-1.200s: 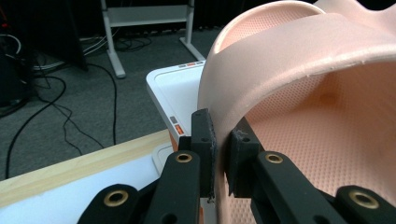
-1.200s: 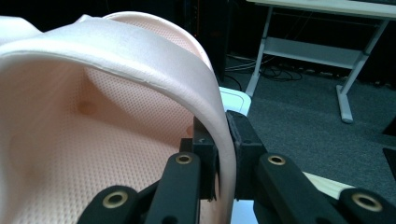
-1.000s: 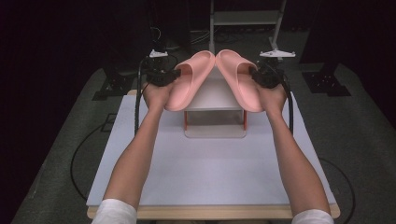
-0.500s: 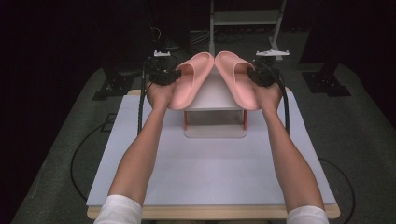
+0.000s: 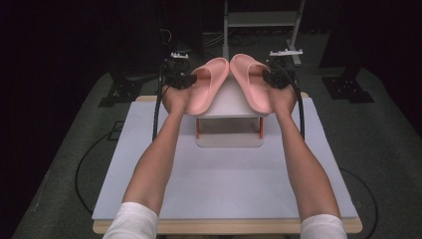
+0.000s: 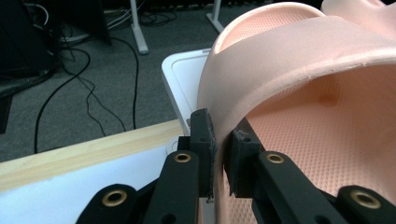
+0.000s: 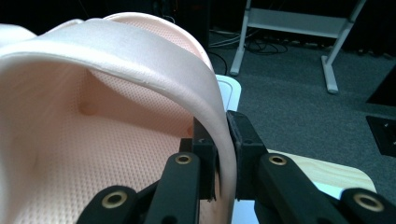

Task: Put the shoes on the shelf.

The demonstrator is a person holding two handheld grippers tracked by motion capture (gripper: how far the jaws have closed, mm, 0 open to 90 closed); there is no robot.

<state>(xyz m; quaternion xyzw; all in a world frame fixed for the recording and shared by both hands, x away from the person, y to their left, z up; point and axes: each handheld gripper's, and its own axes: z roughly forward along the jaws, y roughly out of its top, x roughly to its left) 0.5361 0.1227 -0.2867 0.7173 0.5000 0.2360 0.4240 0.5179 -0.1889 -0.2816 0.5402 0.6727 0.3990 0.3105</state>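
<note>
Above the white stand | left slipper, right slipper, toes meeting, heels splayed | left gripper fingers clamp left slipper's strap | right gripper fingers clamp right slipper's strap | each hand beside its own.

no text, label, brand, number or sign can be read anywhere: the pink slippers show plain dimpled surfaces, the black gripper parts carry no markings, and the white table top is blank.
</note>
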